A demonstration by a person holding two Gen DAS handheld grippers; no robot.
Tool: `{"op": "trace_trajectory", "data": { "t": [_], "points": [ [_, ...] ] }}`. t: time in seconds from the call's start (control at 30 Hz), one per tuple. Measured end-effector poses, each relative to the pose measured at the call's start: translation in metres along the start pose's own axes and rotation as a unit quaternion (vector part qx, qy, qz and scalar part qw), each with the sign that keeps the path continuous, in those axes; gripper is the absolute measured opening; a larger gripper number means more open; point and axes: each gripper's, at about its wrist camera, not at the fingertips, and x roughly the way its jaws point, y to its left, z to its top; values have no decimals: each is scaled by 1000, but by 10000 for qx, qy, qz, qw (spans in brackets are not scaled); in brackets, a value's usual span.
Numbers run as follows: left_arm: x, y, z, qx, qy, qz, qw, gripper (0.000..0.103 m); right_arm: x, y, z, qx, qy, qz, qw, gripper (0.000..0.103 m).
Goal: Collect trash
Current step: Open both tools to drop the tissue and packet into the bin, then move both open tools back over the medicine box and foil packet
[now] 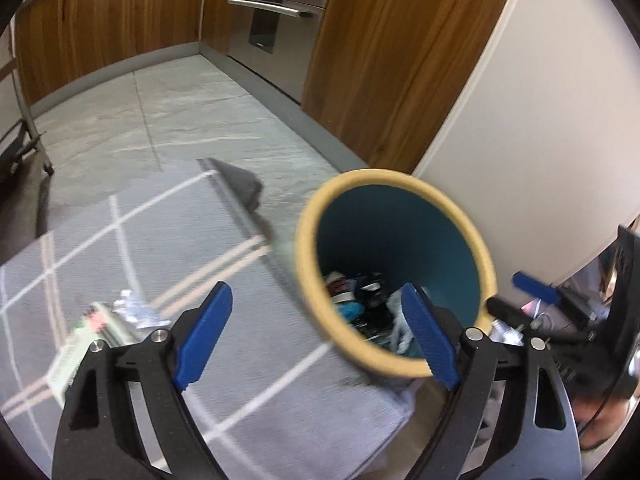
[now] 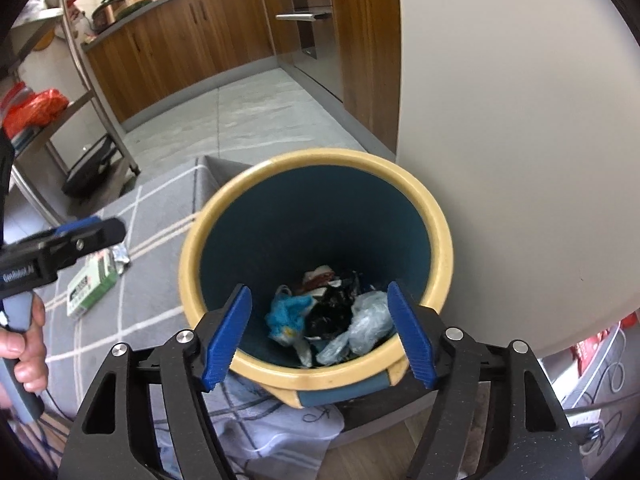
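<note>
Left view's motion-blurred: green box (image 1: 86, 336) just left of the left gripper (image 1: 316, 334) is part hidden behind its finger, print unreadable. Bin (image 2: 316, 264) near wall cut by right gripper (image 2: 320, 336) fingers; trash heap (image 2: 332, 316) inside too jumbled to ID.

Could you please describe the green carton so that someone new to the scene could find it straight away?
Start at the grey checked cloth, left of the yellow-rimmed bin. The green carton lies flat there beside crumpled foil; it is the only boxy, green-and-white thing.
</note>
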Motion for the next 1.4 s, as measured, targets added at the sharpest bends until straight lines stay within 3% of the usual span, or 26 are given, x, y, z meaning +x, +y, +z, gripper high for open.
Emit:
{"op": "trace_trajectory", "data": {
  "t": [0.27,0.47,0.7,0.9,1.0,1.2,1.33,1.4],
  "points": [
    [-35,71,-19,101,110,515,9986,89,2,40,8,-242,-58,483,9985,73],
    [-53,114,-37,324,280,692,9967,97,14,78,13,-429,114,841,9955,75],
    [-45,160,-62,359,609,760,9946,97,28,123,15,-774,260,1083,9908,75],
    [-18,165,-74,700,949,749,9902,97,43,153,12,-1024,441,1229,9861,75],
    [-3,162,-72,1036,1045,943,9846,97,55,165,9,-1153,569,1278,9834,75],
    [29,166,-66,1242,1315,937,9790,97,72,168,3,-1223,776,1271,9813,75],
    [43,168,-64,1166,1413,799,9798,96,79,167,4,-1181,817,1289,9812,75],
    [44,170,-62,997,1385,603,9835,89,82,167,6,-1174,823,1292,9812,75]
  ]
}}
